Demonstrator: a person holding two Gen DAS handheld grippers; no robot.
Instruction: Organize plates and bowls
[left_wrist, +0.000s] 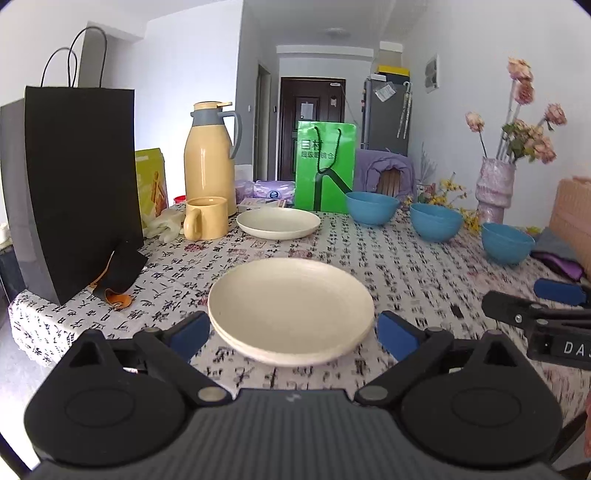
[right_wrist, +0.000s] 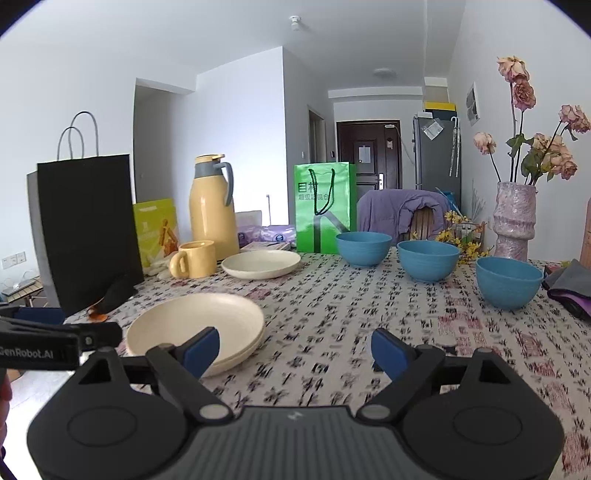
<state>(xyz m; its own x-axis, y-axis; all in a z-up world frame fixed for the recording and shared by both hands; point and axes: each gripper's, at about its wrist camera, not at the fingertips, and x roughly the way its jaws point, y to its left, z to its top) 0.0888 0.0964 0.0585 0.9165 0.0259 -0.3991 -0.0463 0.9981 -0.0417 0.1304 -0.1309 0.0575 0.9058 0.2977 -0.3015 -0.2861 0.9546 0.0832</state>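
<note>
Before me, white walls (right_wrist: 240, 110) frame a hallway ending in a dark brown door (right_wrist: 369, 151). Right of that door stands a grey fridge (right_wrist: 436, 158); nearer me than the door, a purple-draped chair (right_wrist: 399, 214).

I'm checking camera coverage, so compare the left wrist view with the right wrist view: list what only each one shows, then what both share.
Only the left wrist view: the left gripper open around the near plate stack without touching it.

Only the right wrist view: the right gripper open over bare tablecloth, and a wall socket at far left.

Both: the far plate, three blue bowls (the rightmost), the yellow mug, thermos, black bag, green bag and vase of flowers.
</note>
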